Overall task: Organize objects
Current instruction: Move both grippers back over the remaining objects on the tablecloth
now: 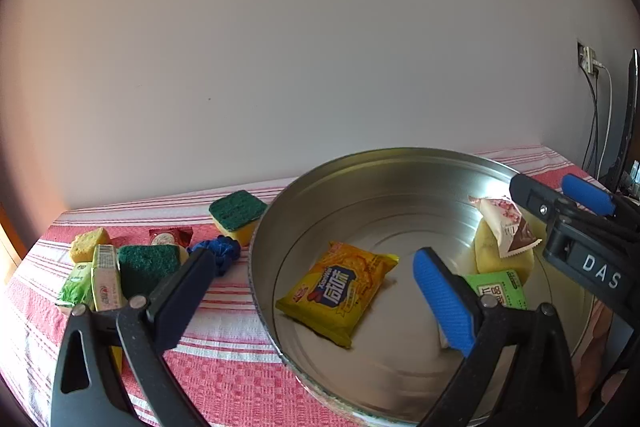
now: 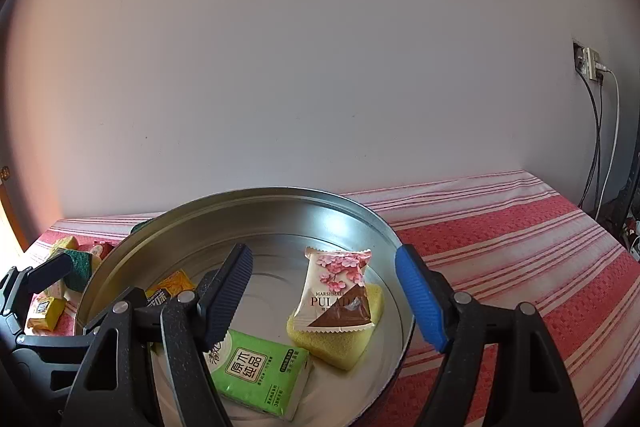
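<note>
Left wrist cam first: my left gripper point(image 1: 320, 291) is spread wide with nothing in it, one finger outside the tin point(image 1: 400, 167) over the cloth point(image 1: 224, 379), the other inside. I count four things in the tin: one yellow cracker pack point(image 1: 338, 291), one green tissue pack point(image 2: 260, 373), one marshmallow pack point(image 2: 340, 291) lying on one yellow sponge point(image 2: 340, 341). Out on the cloth to the left there's a loose bunch: two green-topped sponges point(image 1: 236, 215), one plain yellow sponge point(image 1: 90, 245), one red sachet point(image 1: 170, 237), one blue knot point(image 1: 220, 253), plus a couple of small packs I can't read. Right gripper point(image 2: 324, 293) is also wide open and empty, hanging over the marshmallow pack.
</note>
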`<state>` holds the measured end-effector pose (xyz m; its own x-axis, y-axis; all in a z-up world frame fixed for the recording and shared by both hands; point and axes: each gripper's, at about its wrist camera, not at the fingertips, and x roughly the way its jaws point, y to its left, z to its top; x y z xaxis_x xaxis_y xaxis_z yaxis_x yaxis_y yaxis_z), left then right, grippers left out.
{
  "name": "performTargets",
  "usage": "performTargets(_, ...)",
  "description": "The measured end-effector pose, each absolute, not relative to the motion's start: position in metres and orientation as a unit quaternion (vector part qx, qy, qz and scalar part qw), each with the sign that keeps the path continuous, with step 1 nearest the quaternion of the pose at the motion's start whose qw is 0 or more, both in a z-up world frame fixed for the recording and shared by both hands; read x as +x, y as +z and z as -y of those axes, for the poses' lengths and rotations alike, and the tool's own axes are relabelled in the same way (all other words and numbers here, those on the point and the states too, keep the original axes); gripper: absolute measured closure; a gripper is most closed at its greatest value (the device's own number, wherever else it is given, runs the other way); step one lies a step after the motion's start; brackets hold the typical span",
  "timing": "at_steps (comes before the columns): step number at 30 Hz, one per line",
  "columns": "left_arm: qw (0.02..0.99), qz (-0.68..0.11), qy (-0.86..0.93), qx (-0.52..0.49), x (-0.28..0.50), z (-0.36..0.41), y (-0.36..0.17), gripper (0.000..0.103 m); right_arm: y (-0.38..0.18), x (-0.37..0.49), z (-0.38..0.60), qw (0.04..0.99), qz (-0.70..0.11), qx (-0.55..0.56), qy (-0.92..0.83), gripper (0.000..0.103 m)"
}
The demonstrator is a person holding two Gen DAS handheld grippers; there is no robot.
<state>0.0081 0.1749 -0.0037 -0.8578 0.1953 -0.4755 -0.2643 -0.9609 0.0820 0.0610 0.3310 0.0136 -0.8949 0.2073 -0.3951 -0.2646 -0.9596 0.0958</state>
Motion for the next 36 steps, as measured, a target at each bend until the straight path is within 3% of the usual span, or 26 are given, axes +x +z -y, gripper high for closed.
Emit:
performTargets(29,0.094,-0.047,0.971,-0.213,0.017,-0.15,0.001,0.001,0.022,0.09,-0.338,0.203,-0.093,-0.115,0.968,0.027)
performTargets(36,0.092,-0.041,0.971,-0.218,0.017,-0.141,0.001,0.001,0.023,0.093,-0.329,0.207,-0.075,-0.109,0.969,0.022)
